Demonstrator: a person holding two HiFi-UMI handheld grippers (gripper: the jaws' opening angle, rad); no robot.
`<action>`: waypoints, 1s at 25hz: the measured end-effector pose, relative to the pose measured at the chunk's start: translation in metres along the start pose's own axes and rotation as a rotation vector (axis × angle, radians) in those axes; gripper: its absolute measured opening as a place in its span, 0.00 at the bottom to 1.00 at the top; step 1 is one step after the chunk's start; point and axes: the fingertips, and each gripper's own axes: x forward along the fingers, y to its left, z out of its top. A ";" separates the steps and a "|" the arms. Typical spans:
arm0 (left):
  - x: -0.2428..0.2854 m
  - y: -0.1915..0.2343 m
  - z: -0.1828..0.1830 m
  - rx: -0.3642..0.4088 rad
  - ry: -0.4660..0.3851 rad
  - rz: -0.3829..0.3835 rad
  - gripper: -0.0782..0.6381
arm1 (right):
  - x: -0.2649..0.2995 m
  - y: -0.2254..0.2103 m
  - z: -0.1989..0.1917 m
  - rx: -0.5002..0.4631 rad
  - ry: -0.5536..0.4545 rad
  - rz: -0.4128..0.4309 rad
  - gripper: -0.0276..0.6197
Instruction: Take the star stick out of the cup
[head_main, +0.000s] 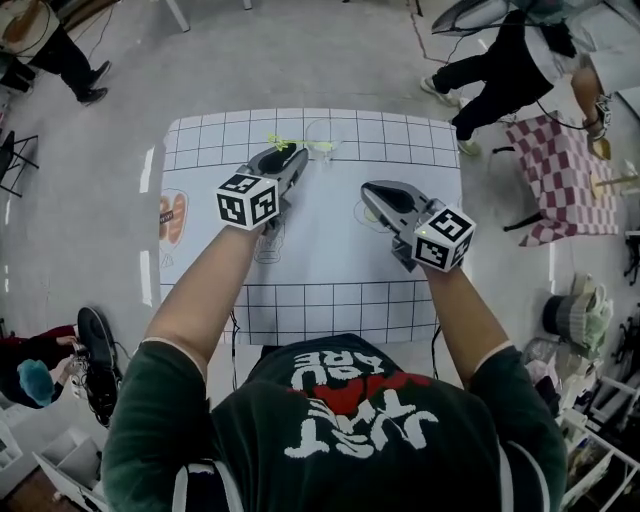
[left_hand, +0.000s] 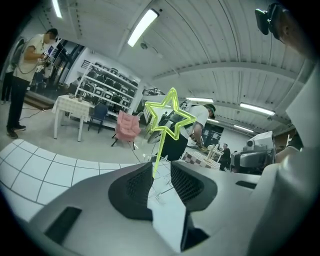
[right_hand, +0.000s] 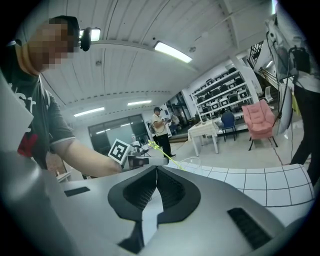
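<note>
My left gripper (left_hand: 161, 169) has its grey jaws a narrow gap apart around the thin stem of the neon yellow-green star stick (left_hand: 168, 118). The stem lies by the left pad and is thinner than the gap. Its outlined star stands above the jaw tips. In the head view the stick leans leftward out of the clear glass cup (head_main: 322, 134) on the white gridded table (head_main: 330, 270). My right gripper (right_hand: 156, 172) is closed on nothing.

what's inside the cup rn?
The star stick stands in the clear cup, leaning toward the left hand-held gripper. Nothing else shows inside. That gripper's jaws cover the cup's bottom, so the stick's lower tip is hidden.
</note>
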 end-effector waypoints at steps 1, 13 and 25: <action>0.003 0.001 0.000 0.000 -0.004 0.001 0.25 | 0.001 -0.001 -0.001 0.002 0.002 0.002 0.09; 0.018 0.007 -0.002 -0.009 -0.017 0.002 0.25 | 0.003 -0.010 -0.013 0.021 0.010 0.008 0.09; 0.014 0.008 0.014 -0.001 -0.065 0.035 0.13 | -0.006 -0.004 -0.017 0.029 0.016 -0.003 0.09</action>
